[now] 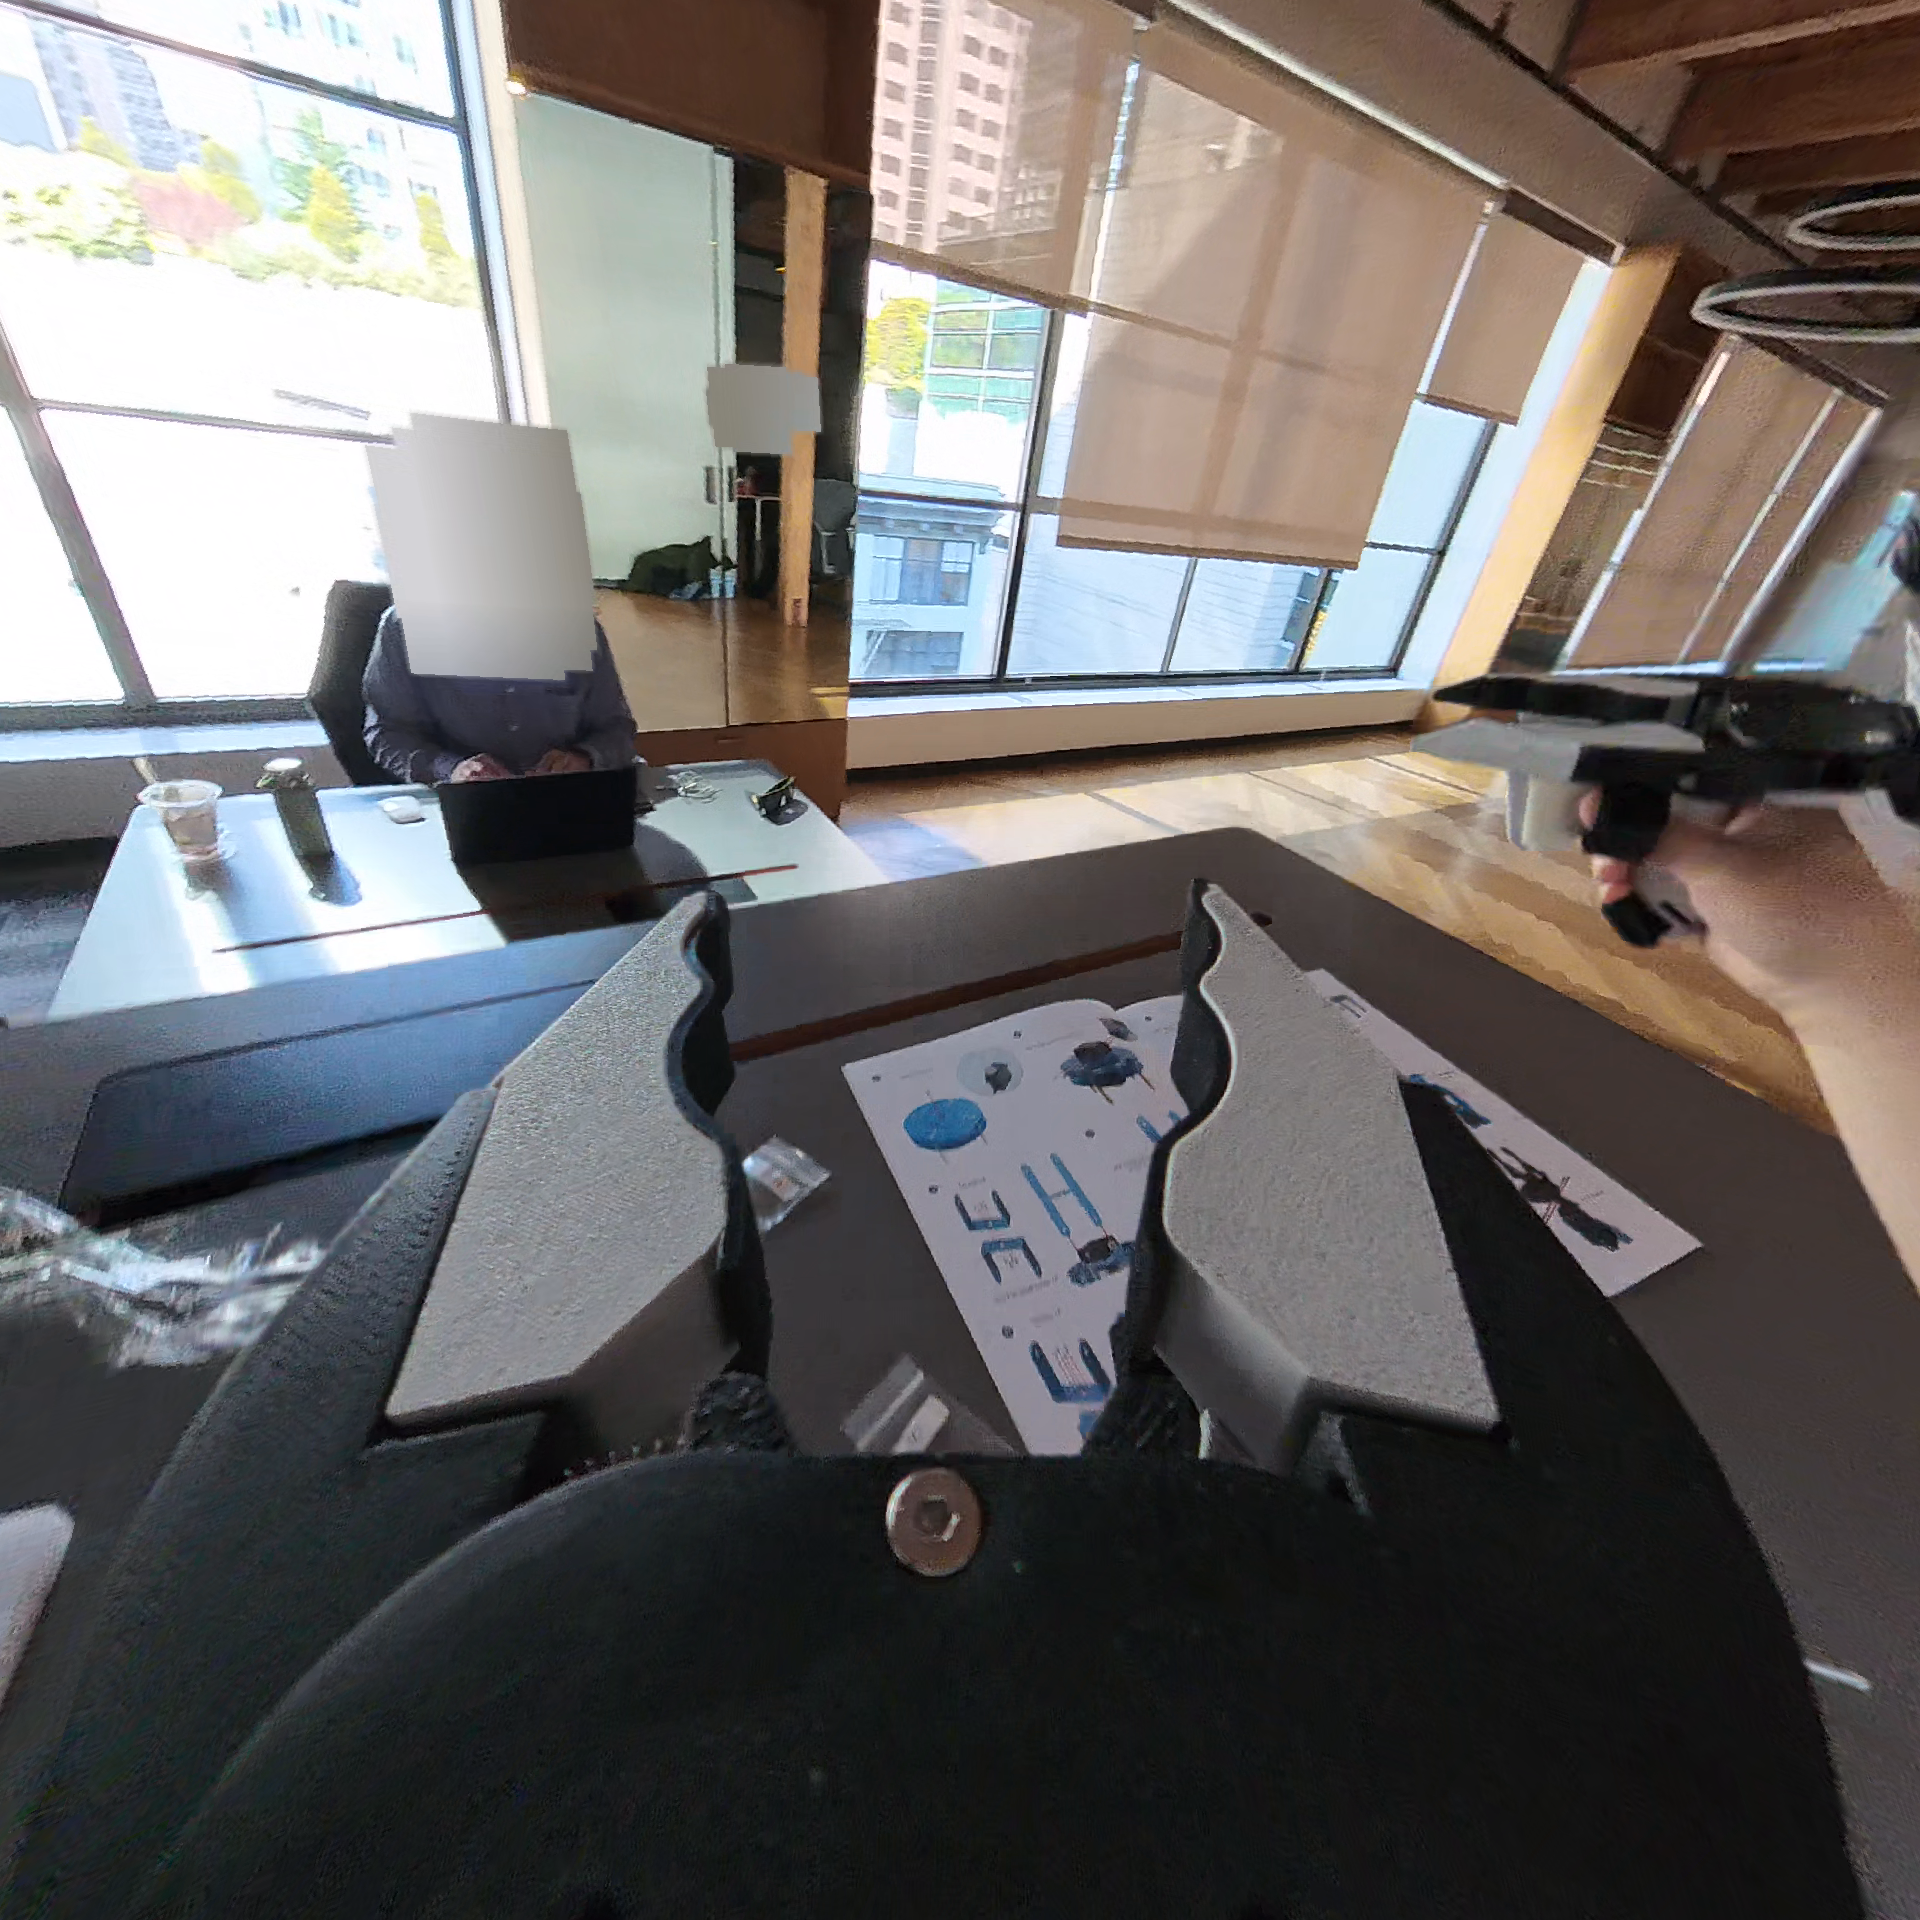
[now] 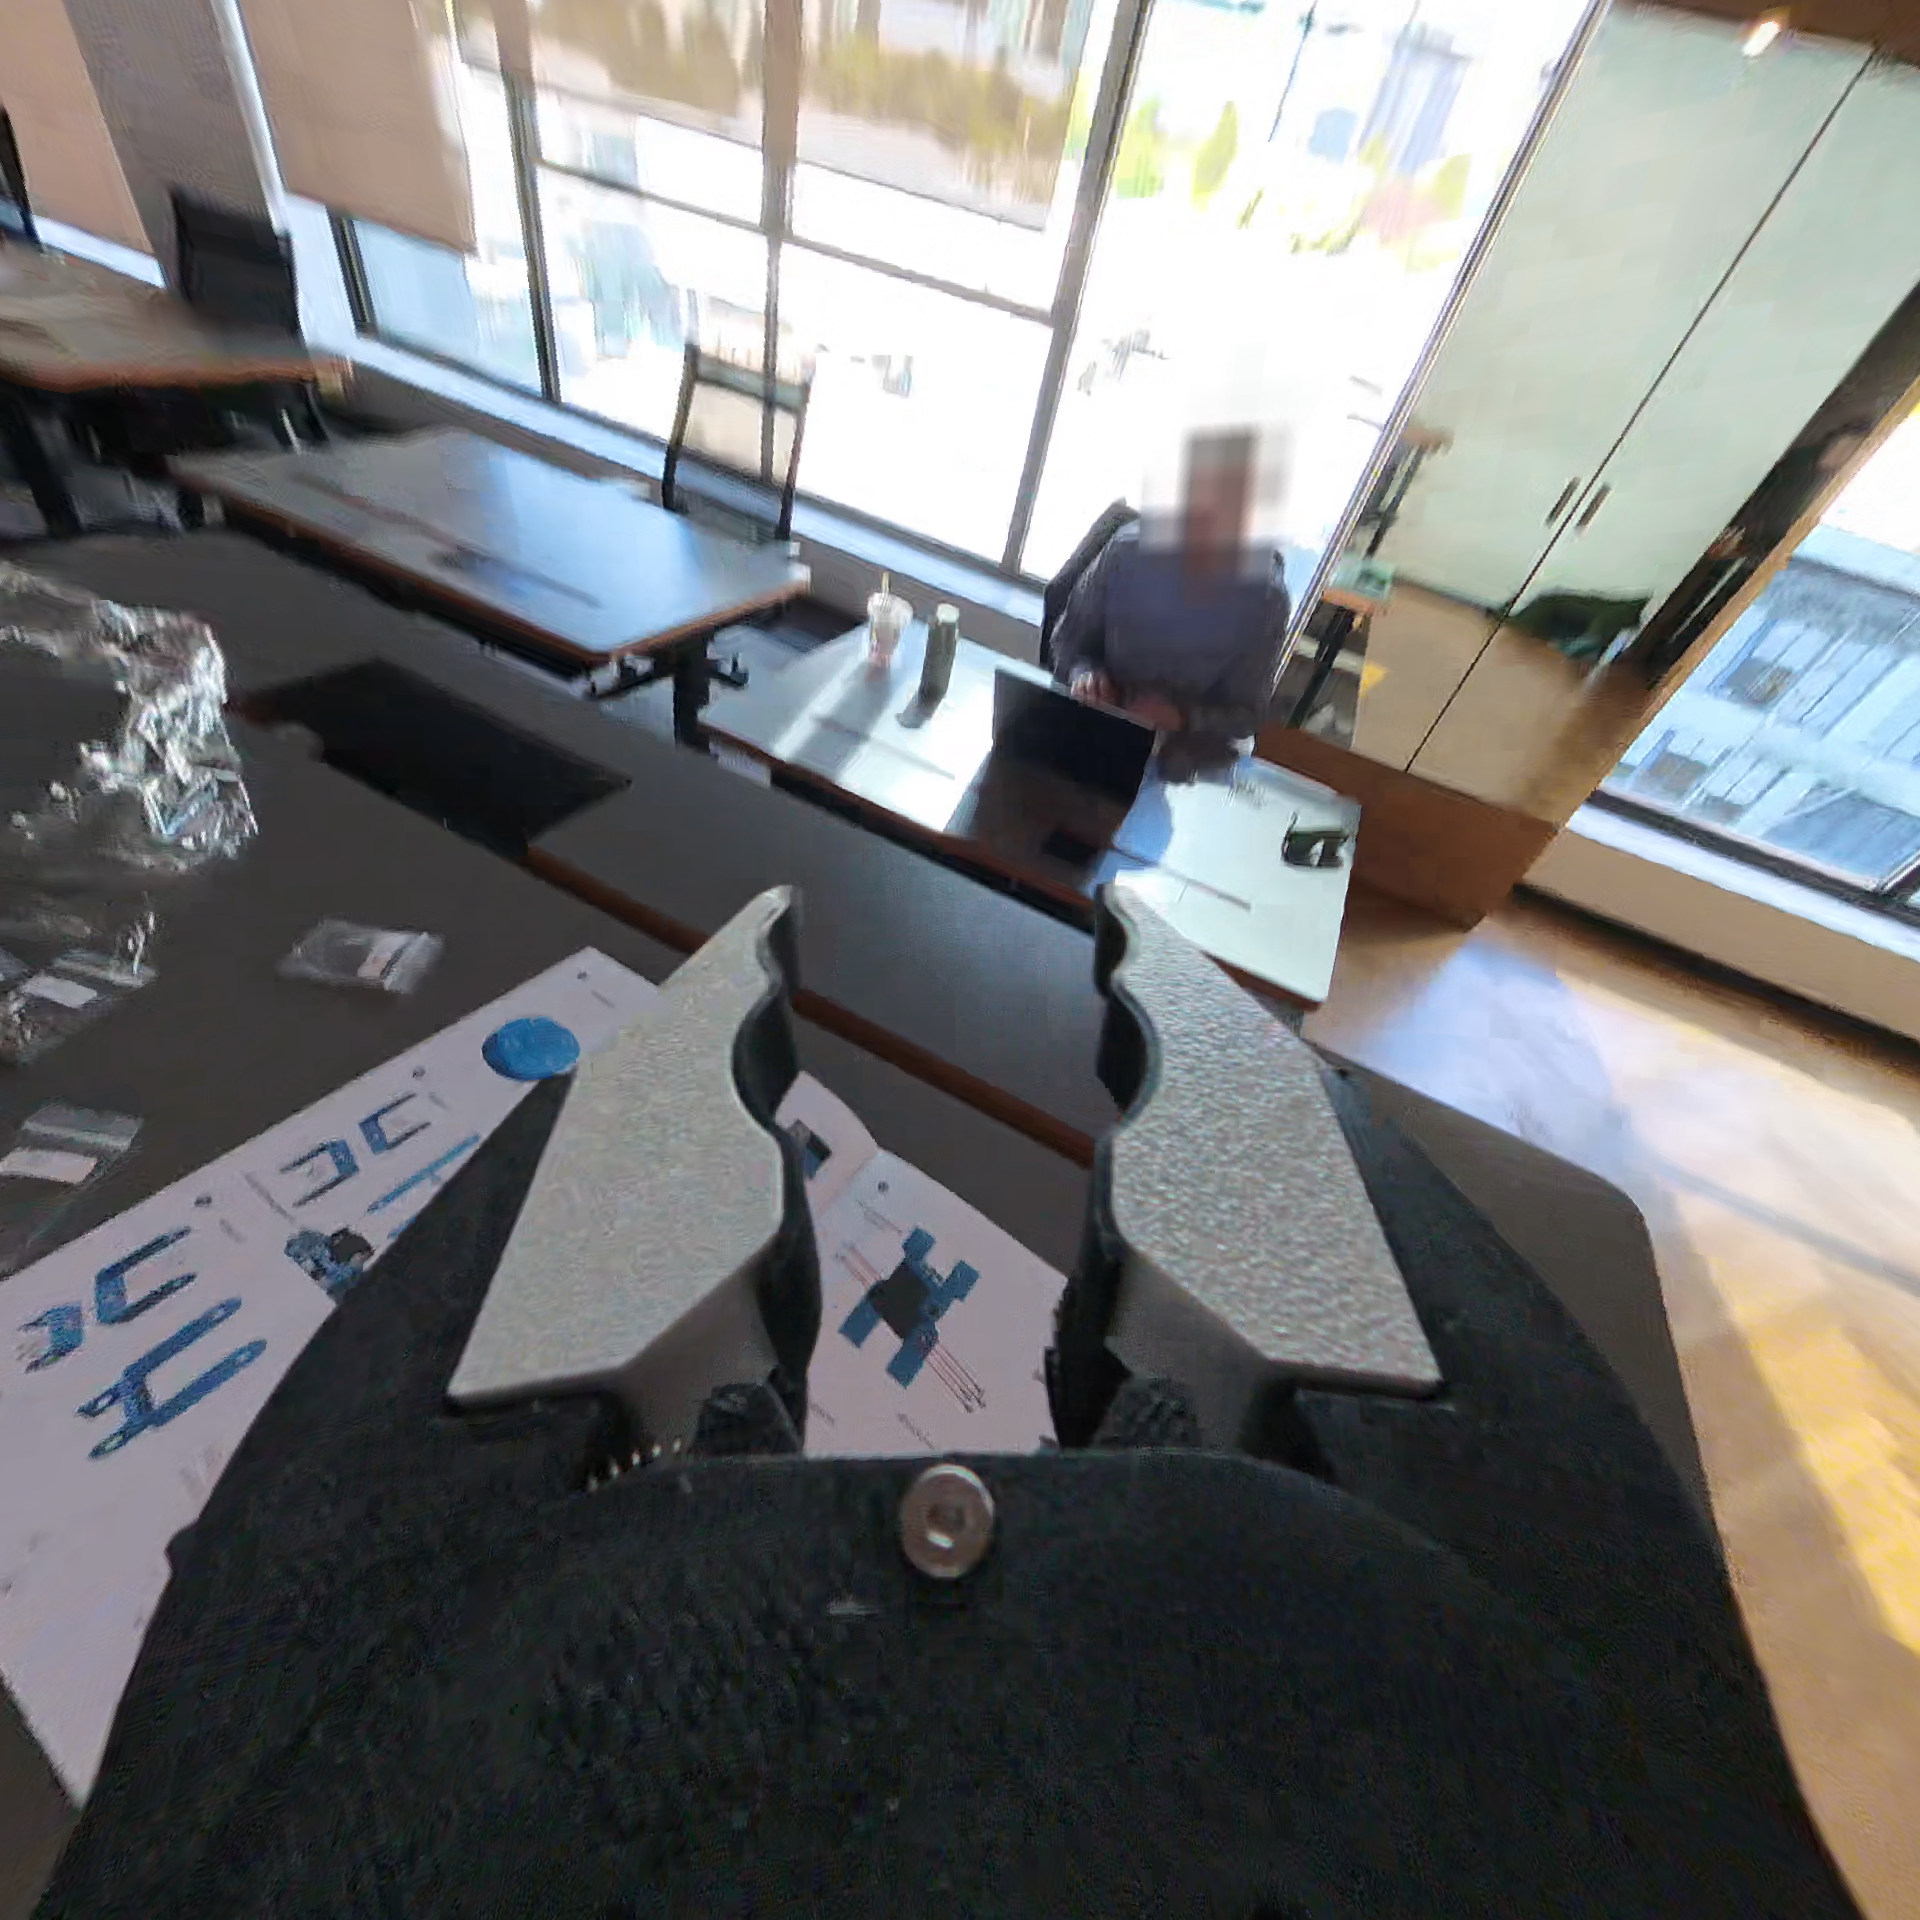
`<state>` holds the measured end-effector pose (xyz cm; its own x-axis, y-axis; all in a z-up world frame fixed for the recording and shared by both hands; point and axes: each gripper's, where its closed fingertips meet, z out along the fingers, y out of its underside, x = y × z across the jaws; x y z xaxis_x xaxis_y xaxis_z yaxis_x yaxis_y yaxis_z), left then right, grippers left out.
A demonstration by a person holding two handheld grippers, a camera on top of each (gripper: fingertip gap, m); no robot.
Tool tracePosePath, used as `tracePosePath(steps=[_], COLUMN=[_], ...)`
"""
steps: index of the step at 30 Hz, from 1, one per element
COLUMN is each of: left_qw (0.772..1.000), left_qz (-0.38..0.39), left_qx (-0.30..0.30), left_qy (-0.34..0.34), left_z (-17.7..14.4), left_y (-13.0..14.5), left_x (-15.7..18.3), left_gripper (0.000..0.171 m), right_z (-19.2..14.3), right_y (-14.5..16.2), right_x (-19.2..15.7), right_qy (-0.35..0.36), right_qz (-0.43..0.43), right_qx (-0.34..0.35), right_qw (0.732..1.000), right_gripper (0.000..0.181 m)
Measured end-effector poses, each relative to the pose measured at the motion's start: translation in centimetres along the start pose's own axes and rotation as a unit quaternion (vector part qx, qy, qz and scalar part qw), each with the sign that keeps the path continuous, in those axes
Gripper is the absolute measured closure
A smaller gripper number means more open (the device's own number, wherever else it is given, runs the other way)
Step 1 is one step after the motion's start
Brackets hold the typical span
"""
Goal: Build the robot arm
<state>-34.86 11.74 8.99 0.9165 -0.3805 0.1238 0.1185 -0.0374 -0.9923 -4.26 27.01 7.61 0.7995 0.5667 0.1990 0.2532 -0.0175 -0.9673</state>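
— Dark matte tabletop (image 1: 1714, 1455) fills both views. What lies nearest?

— Under the left gripper (image 1: 951, 914), its jaws spread and holding nothing, lies a white printed instruction sheet with blue part drawings (image 1: 977, 1195), with small clear plastic zip bags (image 1: 784, 1172) just beside it.

— And the right gripper (image 2: 940, 914)?

— Also spread and empty, hanging above the same sheet's far edge. Crumpled clear plastic wrapping (image 2: 156, 748) sits off to the left.

— Farther back?

— A seated person in a dark shirt (image 1: 499, 717) at a black laptop (image 1: 538, 816), near a clear plastic cup (image 1: 187, 816), before tall windows.
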Motion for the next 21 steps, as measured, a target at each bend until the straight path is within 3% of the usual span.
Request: tracePosePath(steps=[2, 5, 7, 13, 17, 21], left_qw=[1.0, 0.999, 0.997, 0.999, 0.999, 0.999], left_qz=[0.009, -0.001, -0.015, 0.017, 0.017, -0.003], left_qx=[-0.003, 0.003, 0.024, 0.018, 0.001, -0.002], left_qy=[0.018, 0.047, 0.072, 0.035, 0.044, 0.045], left_z=[2.1, 5.0, 6.4, 8.4, 8.7, 8.4], left_y=[-1.1, -2.4, -3.2, -2.1, -2.8, -3.2], left_x=[0.0, 0.8, 1.7, 0.7, 1.2, 2.5], left_gripper=[0.085, 0.082, 0.079, 0.063, 0.058, 0.07], right_z=[-1.1, -1.1, -0.8, -1.1, -2.7, -3.5], right_y=[0.5, 0.3, 0.3, 1.7, -1.0, -3.2], right_x=[-0.5, -1.9, -2.1, -1.2, -0.1, -0.6], right_qy=[0.0, -0.052, -0.055, -0.051, -0.067, -0.094], right_qz=[0.018, 0.049, 0.034, 0.027, 0.033, 0.059], right_qx=[0.043, 0.055, 0.037, -0.011, 0.067, 0.105], right_qw=[0.999, 0.996, 0.997, 0.998, 0.995, 0.988], right_gripper=[0.114, 0.088, 0.088, 0.101, 0.126, 0.14])
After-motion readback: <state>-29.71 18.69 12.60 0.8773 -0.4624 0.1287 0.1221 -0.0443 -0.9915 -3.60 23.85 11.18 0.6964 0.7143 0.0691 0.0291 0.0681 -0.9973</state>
